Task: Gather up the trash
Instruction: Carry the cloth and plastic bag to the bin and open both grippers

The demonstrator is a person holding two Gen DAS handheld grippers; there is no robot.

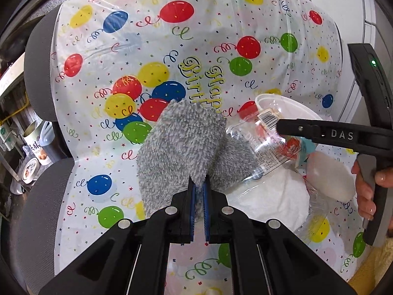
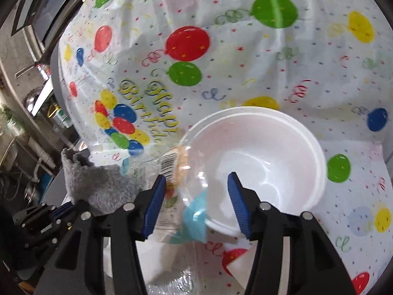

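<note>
left gripper: jaws nearly closed, pinching grey fuzzy cloth by its near edge; the cloth bunches up beyond the tips, probably kept ready to wipe once the trash is gone.
right gripper: jaws about half open, nothing clamped; clear plastic wrapper with a barcode label and the near rim of the white foam bowl lie in the gap, pads apart from both as far as I can tell.
trash: in the right wrist view, bowl at 3 o'clock of centre, upright, empty; wrapper touching its rim at the bowl's 9 o'clock; crumpled white paper under the wrapper in the left view.
surface: birthday balloon tablecloth, thin and wrinkled, likely a spill cover.
step, judged: right lining up to grab wrapper or bowl rim.
risk: thin film may slip.
</note>
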